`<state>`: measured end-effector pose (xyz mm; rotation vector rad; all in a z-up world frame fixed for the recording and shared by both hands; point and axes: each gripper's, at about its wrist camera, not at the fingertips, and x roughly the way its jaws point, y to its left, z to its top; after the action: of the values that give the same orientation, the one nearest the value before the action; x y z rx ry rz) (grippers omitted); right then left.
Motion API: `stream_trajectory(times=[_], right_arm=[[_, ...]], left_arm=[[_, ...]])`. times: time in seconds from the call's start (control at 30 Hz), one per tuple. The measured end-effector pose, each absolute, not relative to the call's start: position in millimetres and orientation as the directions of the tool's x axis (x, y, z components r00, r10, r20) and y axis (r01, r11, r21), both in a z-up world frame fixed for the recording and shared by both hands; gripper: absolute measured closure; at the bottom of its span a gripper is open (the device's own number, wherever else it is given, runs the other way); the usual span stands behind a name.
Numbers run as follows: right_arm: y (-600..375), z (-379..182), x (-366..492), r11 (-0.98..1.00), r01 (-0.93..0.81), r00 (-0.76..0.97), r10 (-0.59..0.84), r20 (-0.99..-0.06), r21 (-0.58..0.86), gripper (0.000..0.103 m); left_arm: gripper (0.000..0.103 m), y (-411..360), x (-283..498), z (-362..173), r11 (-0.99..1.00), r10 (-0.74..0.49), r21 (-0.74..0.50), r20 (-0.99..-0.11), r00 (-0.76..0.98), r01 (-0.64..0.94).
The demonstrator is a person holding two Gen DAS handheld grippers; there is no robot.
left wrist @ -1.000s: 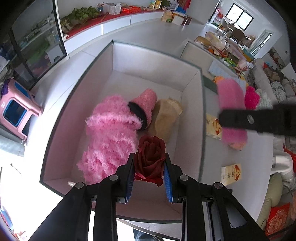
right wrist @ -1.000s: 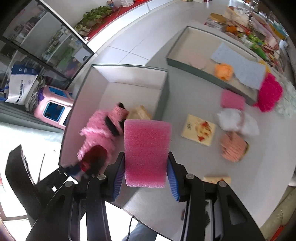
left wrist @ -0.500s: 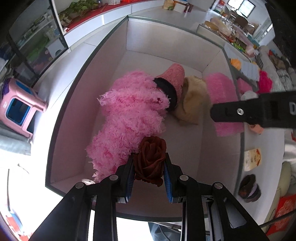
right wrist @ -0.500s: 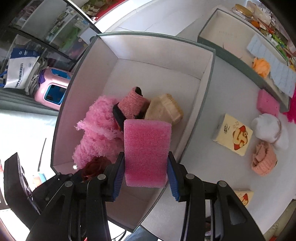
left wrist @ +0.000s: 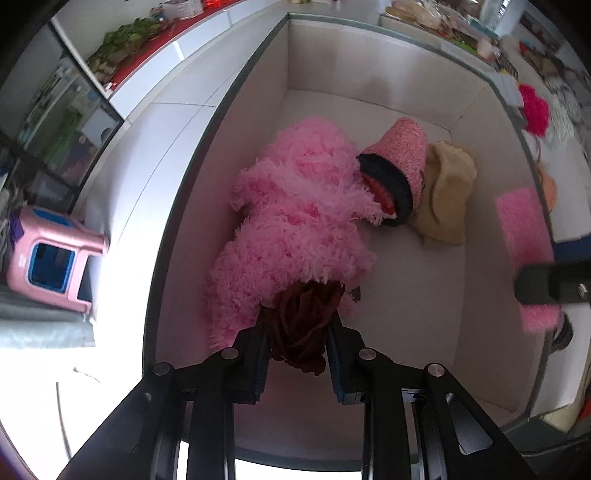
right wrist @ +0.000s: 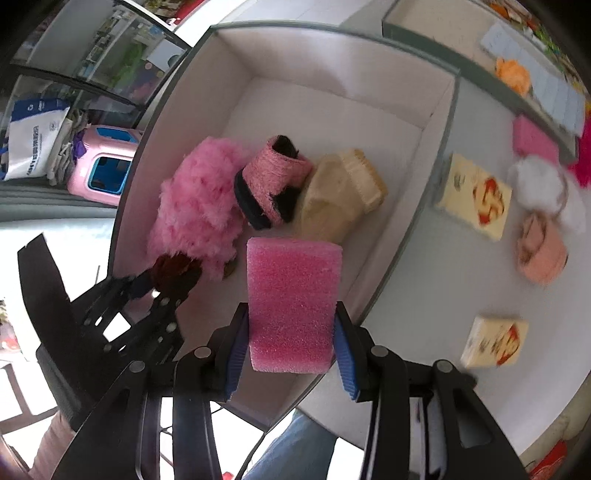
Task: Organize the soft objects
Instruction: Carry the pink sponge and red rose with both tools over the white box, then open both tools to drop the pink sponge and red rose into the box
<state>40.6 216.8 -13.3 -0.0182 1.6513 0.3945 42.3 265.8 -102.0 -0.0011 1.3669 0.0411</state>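
My left gripper is shut on a dark red fabric rose and holds it low inside the white storage box, against a fluffy pink item. A pink knit piece with a black rim and a beige cloth lie beside it. My right gripper is shut on a pink sponge block over the box's near right part. The left gripper shows in the right wrist view with the rose.
On the grey table right of the box lie two yellow packets, a white puff, a peach knit item and a pink sponge. A second tray stands behind. A pink stool is on the floor left.
Both grippers have moved over and down into the box. The rose now touches the fluffy pink item; the sponge has come from above the table edge to over the box floor.
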Motion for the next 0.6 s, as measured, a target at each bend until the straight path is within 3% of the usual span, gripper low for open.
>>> stream_trajectory(times=[0.3,0.6], right_arm=[[213,-18,19,0.93,-0.159,-0.166,0.305,-0.938,0.331,0.057],[199,7,58,0.946,-0.156,-0.033,0.281,-0.959,0.283,0.057]], left_arm=[[0.073,267,45,-97,0.999,0.033,0.03,-0.981,0.193,-0.016],[0.073,237,39,-75,0.987,-0.028,-0.065,-0.97,0.24,-0.148]])
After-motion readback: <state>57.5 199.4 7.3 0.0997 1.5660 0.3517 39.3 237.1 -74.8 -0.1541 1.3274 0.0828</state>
